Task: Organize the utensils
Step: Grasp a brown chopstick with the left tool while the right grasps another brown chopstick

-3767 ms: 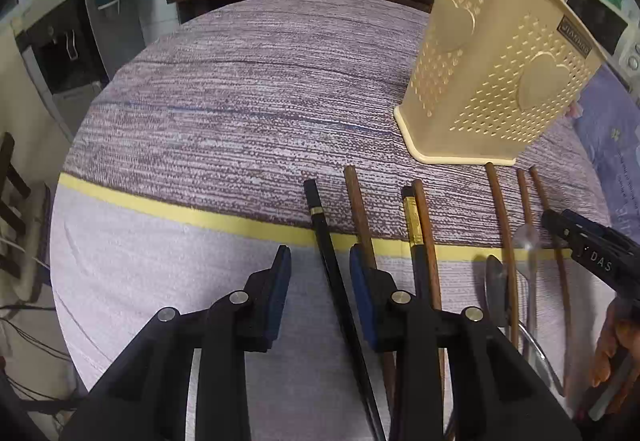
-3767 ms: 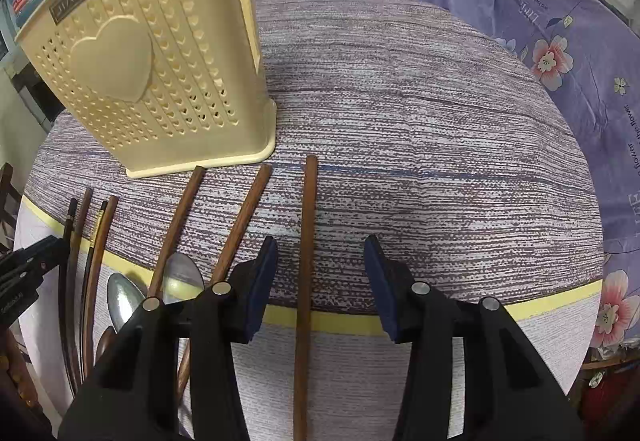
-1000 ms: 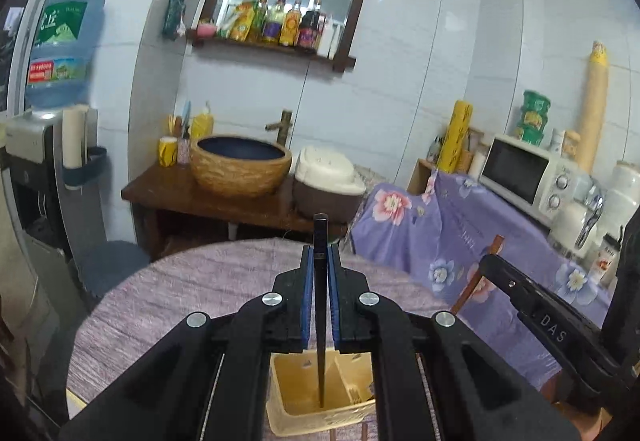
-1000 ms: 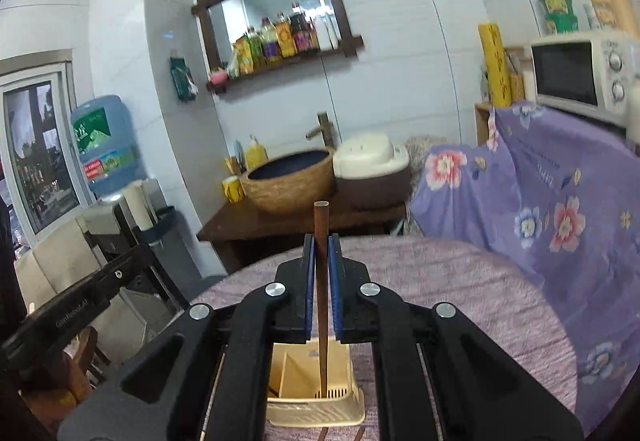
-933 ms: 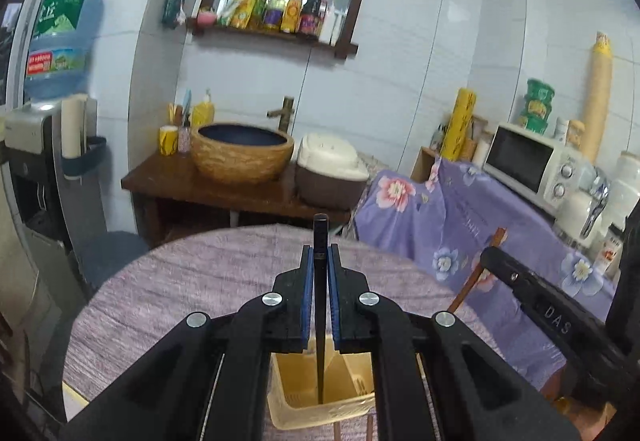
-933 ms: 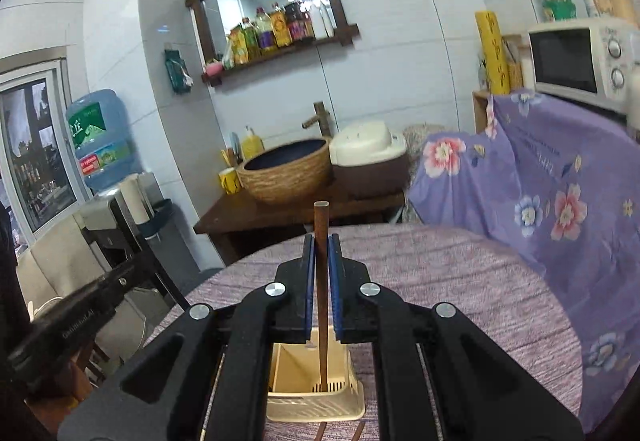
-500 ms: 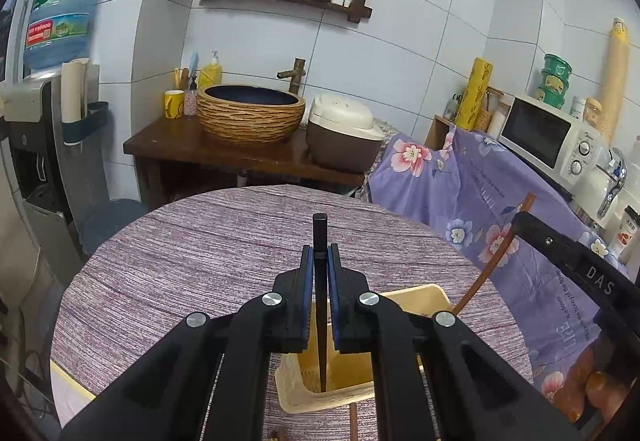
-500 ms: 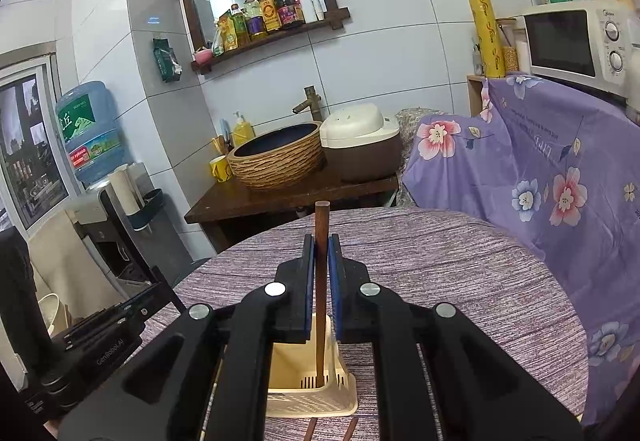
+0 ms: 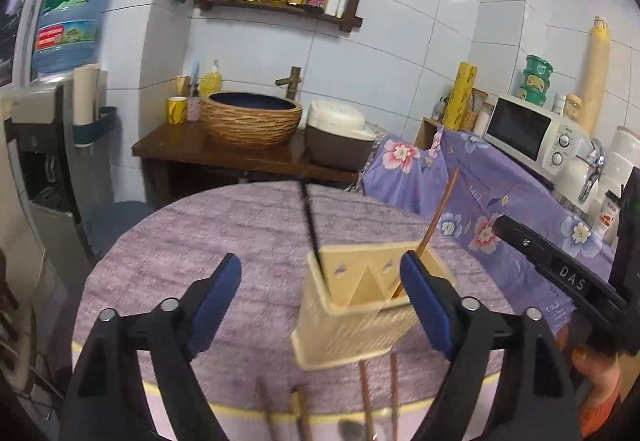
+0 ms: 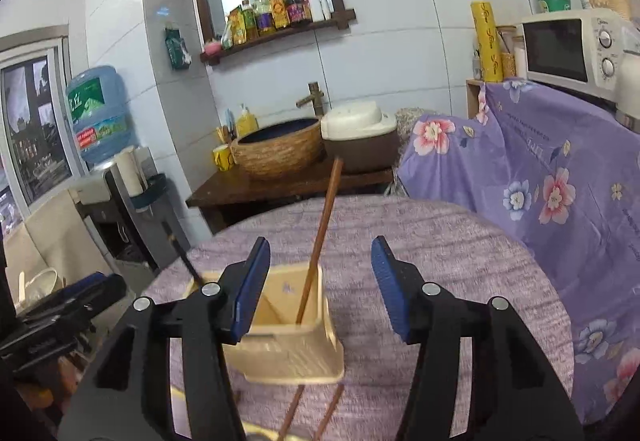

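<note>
A cream perforated utensil holder (image 9: 356, 315) (image 10: 286, 337) stands on the round purple-clothed table (image 9: 224, 241). A black chopstick (image 9: 310, 223) (image 10: 182, 255) leans in its left compartment. A brown wooden chopstick (image 9: 436, 219) (image 10: 320, 237) leans in its right compartment. My left gripper (image 9: 320, 305) is open and empty just above the holder. My right gripper (image 10: 320, 285) is open and empty above the holder, around the brown chopstick without touching it. Several more chopsticks (image 9: 366, 393) (image 10: 294, 411) and a spoon (image 9: 350, 431) lie on the table in front of the holder.
A purple floral cloth (image 9: 472, 185) (image 10: 540, 169) covers furniture to the right, with a microwave (image 9: 528, 131) on it. A wooden counter behind the table holds a woven basin (image 9: 250, 119) and a rice cooker (image 10: 358, 141). A water dispenser (image 9: 52, 89) stands left.
Both grippers were shut on their chopsticks over the holder. Both have opened, and each chopstick has dropped into the holder and now leans there.
</note>
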`<control>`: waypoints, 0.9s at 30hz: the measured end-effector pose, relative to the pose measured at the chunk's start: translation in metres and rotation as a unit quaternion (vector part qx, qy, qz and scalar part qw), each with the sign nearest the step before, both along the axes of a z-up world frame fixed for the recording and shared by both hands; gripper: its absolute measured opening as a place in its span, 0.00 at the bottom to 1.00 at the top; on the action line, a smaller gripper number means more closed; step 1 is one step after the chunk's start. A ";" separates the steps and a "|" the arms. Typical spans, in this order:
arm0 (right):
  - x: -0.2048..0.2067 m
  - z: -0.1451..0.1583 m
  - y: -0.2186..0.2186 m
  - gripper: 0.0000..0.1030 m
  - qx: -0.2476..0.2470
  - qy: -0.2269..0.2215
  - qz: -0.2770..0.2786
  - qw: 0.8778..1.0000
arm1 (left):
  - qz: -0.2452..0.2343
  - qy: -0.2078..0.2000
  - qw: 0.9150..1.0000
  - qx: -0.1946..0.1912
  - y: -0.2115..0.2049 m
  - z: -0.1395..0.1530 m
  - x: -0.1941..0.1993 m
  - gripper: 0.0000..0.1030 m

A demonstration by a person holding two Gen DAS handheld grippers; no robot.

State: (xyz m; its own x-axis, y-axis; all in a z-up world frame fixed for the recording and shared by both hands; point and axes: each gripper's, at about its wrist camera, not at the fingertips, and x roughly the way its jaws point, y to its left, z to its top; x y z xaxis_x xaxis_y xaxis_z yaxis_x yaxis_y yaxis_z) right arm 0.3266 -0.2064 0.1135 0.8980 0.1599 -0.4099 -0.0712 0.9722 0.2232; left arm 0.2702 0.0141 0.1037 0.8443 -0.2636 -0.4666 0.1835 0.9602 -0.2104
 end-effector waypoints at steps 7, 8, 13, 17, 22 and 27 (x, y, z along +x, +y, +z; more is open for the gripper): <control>-0.020 -0.076 0.022 0.52 -0.038 0.112 0.051 0.992 | 0.044 0.091 0.994 0.028 0.035 -0.075 -0.025 0.64; -0.021 -0.089 0.025 0.52 -0.042 0.129 0.052 0.989 | 0.044 0.107 0.993 0.029 0.037 -0.085 -0.024 0.60; -0.031 -0.132 0.029 0.52 -0.048 0.175 0.031 0.983 | 0.031 0.172 0.984 0.028 0.036 -0.130 -0.018 0.41; -0.030 -0.148 0.027 0.51 -0.050 0.200 0.016 0.978 | 0.016 0.187 0.982 0.038 0.024 -0.141 -0.010 0.36; -0.018 -0.158 0.022 0.44 -0.040 0.226 0.006 0.973 | 0.008 0.193 0.979 0.060 0.008 -0.150 -0.006 0.32; 0.005 -0.164 0.023 0.38 -0.024 0.250 -0.008 0.968 | 0.017 0.197 0.978 0.069 0.007 -0.155 0.002 0.32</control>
